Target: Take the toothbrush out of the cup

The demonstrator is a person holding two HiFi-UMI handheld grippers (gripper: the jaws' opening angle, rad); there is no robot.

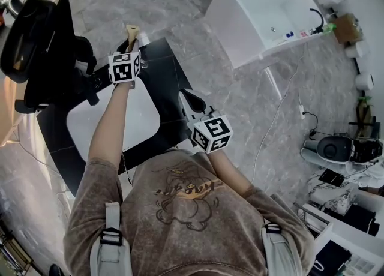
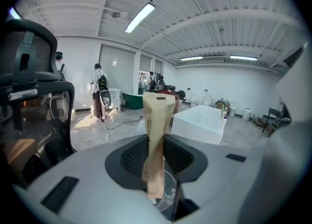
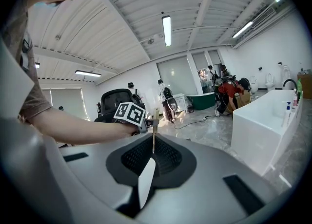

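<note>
The toothbrush (image 2: 157, 135), in a tan paper wrapper, stands upright between the jaws of the left gripper (image 2: 157, 157), which are closed on its lower half. Its top rises well above the jaw tips. Just under the jaws, on the camera's side, is the clear cup (image 2: 168, 193). The wrapper's lower end reaches down to the cup's rim, but it is unclear whether that end is inside.

In the head view the left gripper (image 1: 133, 44) is held out ahead on a straight arm, with the toothbrush (image 1: 132, 30) sticking up past its tip. The gripper is over the far edge of a black counter (image 1: 171, 77), and a white basin (image 1: 114, 119) lies back towards the person.

The right gripper (image 1: 187, 96) is to the right of the left one and nearer the body, over the counter's right edge. Its jaws (image 3: 153, 145) are together with nothing between them. From its camera, the left gripper and the toothbrush (image 3: 155, 117) show ahead and slightly left.

A black chair (image 1: 36, 41) stands left of the left gripper. A white tub (image 1: 258, 17) sits well off to the right.
</note>
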